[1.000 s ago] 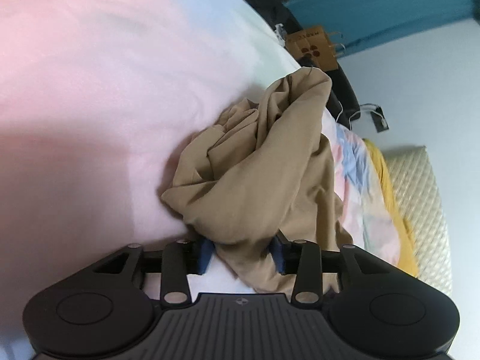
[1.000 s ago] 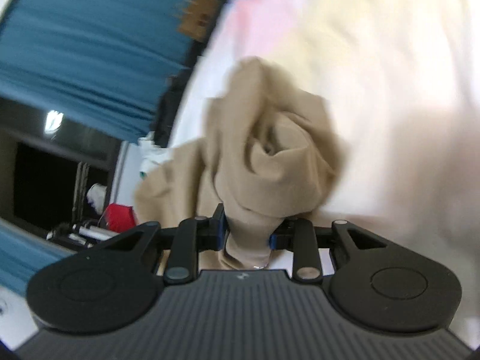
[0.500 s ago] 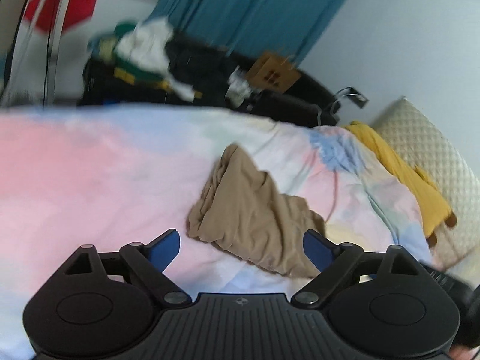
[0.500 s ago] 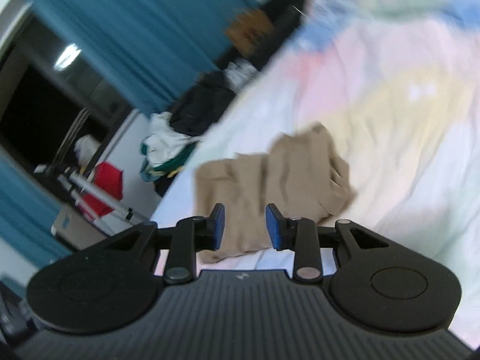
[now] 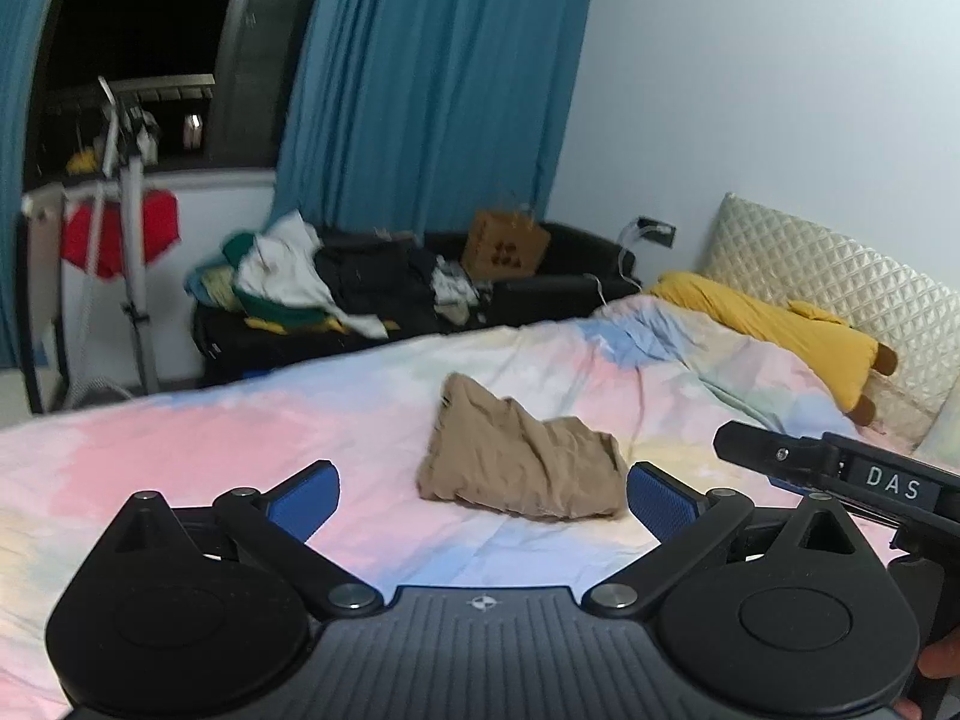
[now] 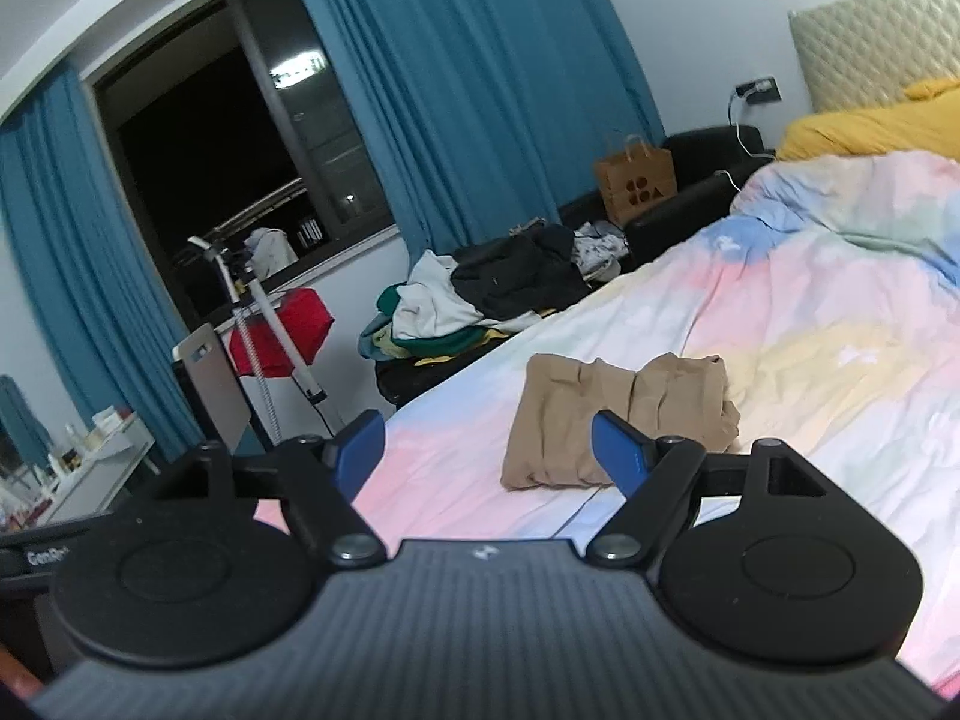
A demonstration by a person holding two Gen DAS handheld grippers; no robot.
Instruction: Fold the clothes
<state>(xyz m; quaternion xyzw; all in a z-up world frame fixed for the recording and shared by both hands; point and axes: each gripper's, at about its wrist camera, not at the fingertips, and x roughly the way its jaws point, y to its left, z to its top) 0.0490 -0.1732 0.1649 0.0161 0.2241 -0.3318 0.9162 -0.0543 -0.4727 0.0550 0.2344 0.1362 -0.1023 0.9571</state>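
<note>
Both wrist views look forward along spread blue fingertips from above the pastel bed (image 5: 180,450), well back from the tan garment (image 5: 522,468) at mid-frame, sharing it, the teal curtains (image 6: 480,90) and clothes pile (image 6: 480,300) behind.

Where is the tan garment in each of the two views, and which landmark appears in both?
Left wrist view: the tan garment lies centre, on the bedspread.
Right wrist view: the garment lies centre-right, partly behind a blue fingertip.
Shared landmark: brown paper bag on the black sofa.
</note>
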